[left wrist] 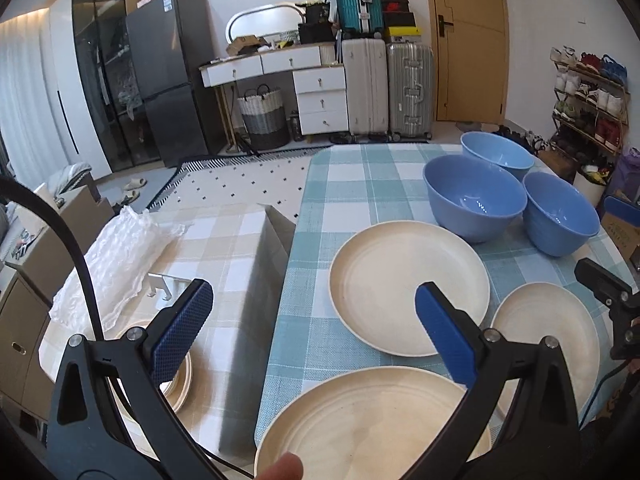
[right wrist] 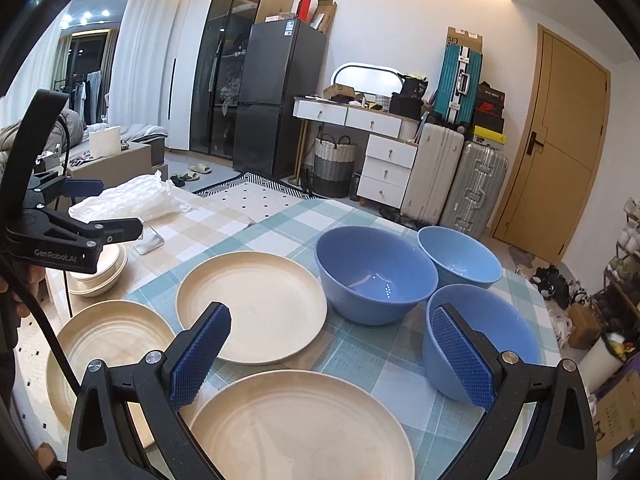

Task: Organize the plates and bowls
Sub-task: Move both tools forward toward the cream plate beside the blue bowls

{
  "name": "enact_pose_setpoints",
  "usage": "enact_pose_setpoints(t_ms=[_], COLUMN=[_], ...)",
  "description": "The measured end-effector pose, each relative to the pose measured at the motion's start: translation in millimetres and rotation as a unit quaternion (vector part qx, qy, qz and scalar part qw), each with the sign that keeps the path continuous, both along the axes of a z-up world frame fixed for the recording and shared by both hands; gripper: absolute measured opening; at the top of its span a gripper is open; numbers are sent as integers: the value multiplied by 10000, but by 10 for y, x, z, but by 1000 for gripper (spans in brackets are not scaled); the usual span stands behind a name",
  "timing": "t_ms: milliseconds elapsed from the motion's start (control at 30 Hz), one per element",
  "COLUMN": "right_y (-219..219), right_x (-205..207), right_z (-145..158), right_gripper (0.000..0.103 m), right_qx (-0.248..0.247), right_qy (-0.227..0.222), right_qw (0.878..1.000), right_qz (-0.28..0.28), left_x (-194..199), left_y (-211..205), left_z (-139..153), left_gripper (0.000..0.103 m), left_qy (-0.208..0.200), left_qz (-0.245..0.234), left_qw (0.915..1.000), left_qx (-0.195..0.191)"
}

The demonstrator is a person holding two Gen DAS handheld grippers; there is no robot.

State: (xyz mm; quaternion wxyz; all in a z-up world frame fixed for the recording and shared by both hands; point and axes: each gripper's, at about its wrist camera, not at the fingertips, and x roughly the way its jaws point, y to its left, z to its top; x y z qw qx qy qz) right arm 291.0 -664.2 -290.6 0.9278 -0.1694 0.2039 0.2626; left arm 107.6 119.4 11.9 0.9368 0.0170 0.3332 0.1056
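Note:
Three cream plates lie on the teal checked tablecloth (left wrist: 360,176): a middle plate (left wrist: 408,288) (right wrist: 252,304), a near-left plate (left wrist: 372,424) (right wrist: 108,344) and a near-right plate (left wrist: 548,332) (right wrist: 300,428). Behind them stand three blue bowls: a large one (left wrist: 474,196) (right wrist: 372,272), a far one (left wrist: 496,154) (right wrist: 460,256) and a right one (left wrist: 560,212) (right wrist: 480,332). My left gripper (left wrist: 314,296) (right wrist: 108,208) hovers open over the table's left side, holding nothing. My right gripper (right wrist: 330,316) (left wrist: 608,292) is open above the near-right plate, holding nothing.
A lower table with a beige checked cloth (left wrist: 224,240) adjoins on the left. It carries stacked small cream bowls (right wrist: 100,268), bubble wrap (left wrist: 116,252) and a metal bracket (left wrist: 160,284). A fingertip (left wrist: 280,468) shows at the bottom edge. Floor lies beyond the table edges.

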Motion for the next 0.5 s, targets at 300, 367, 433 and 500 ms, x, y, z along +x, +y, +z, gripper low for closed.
enact_pose_setpoints(t_ms=[300,367,433,500], right_y=[32,41,44,52], right_x=[242,305,342,388], right_z=[-71,-87,-104,-116], right_gripper=[103,103,103,103], right_qx=[34,62,74,56], right_qy=[285,416,462,502], right_qw=[9994,9990,9988,9985], right_qz=[-172,-156,-165,-209], left_x=[229,279,350,443], left_y=[-6,-25,-50,-38], left_z=[-88,-109,-138,-161], left_gripper=[101,101,101,101], left_qy=[153,177,265,360], left_qz=[-225,-244,-367,-392], left_qw=[9996,9995,9988,9985], left_qx=[-8,132,169,144])
